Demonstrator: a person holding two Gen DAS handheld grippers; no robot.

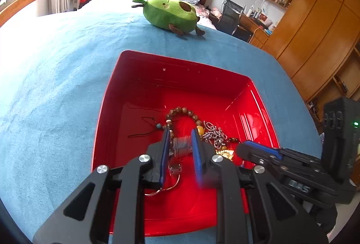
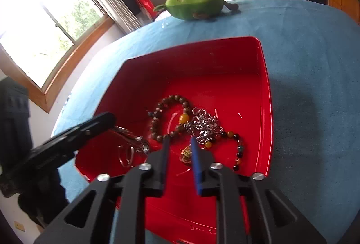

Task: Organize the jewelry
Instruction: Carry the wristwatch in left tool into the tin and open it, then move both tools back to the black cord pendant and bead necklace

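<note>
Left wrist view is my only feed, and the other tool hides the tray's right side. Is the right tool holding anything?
Observer: No. The right tool is open and empty, over a small gold wire tangle.
Operator: What lies past the chain?
Observer: A string of dark, amber and teal round beads curves from the silver metal chain toward the near right corner of the red plastic tray.
Operator: What is under my tool?
Observer: Silver metal rings hang from the left tool, near the tray's left wall.
</note>
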